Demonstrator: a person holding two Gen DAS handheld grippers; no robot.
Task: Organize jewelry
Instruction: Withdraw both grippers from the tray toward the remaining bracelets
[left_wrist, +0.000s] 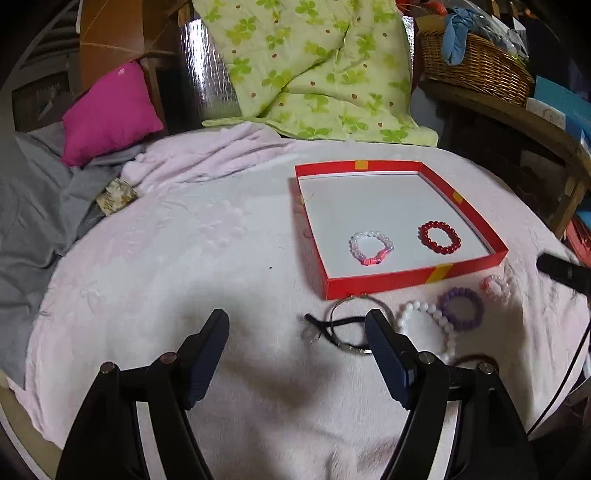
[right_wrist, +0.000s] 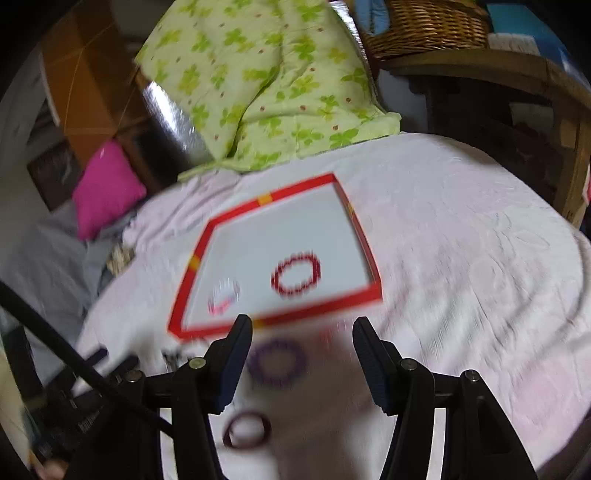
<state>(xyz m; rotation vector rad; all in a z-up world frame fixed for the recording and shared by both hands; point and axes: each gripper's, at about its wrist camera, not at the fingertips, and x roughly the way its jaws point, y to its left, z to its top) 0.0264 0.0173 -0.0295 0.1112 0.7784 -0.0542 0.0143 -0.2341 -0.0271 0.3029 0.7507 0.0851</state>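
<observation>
A shallow red tray (left_wrist: 388, 282) with a white floor lies on the pink blanket. Inside it are a white-and-pink bead bracelet (left_wrist: 371, 248) and a dark red bead bracelet (left_wrist: 439, 238). In front of the tray lie a silver hoop with black cord (left_wrist: 343, 325), a white bead bracelet (left_wrist: 424, 321), a purple bracelet (left_wrist: 461, 308) and a pale pink one (left_wrist: 495, 287). My left gripper (left_wrist: 297, 319) hovers open before the tray, holding nothing. The right wrist view is blurred: my right gripper (right_wrist: 301, 326) is open and empty above the purple bracelet (right_wrist: 277, 363), near the tray (right_wrist: 288, 190).
A green clover-print quilt (left_wrist: 314, 66) lies behind the tray, a magenta pillow (left_wrist: 110, 110) and grey sheet (left_wrist: 33, 206) to the left. A wicker basket (left_wrist: 476, 66) sits on a wooden shelf at right. A brown ring (right_wrist: 246, 430) lies close under the right gripper.
</observation>
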